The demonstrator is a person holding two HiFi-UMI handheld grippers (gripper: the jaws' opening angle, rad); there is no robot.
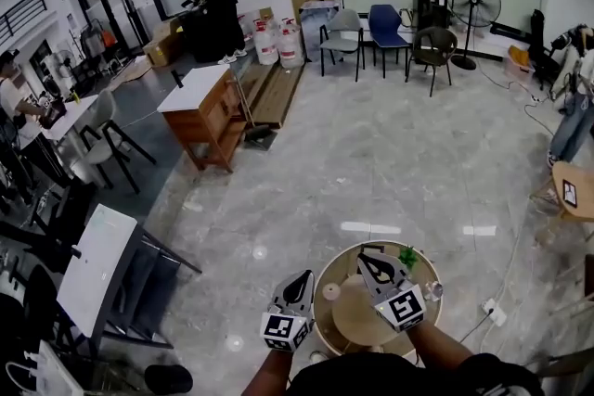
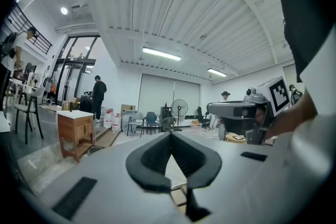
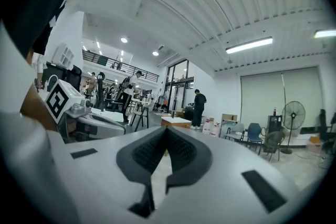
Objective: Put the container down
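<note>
left gripper [image 1: 296,286] and right gripper [image 1: 376,267]: jaws together, nothing between them.

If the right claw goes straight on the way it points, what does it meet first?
Nothing close. The right claw, shut and empty, points into open room; far off, the wooden table looks roughly in line, depth unclear.

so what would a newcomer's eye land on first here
The left claw and right claw, both shut and empty, poke out at the head view's bottom edge by a round wooden table. Far back at upper left, a person in black stands near cardboard boxes.
</note>
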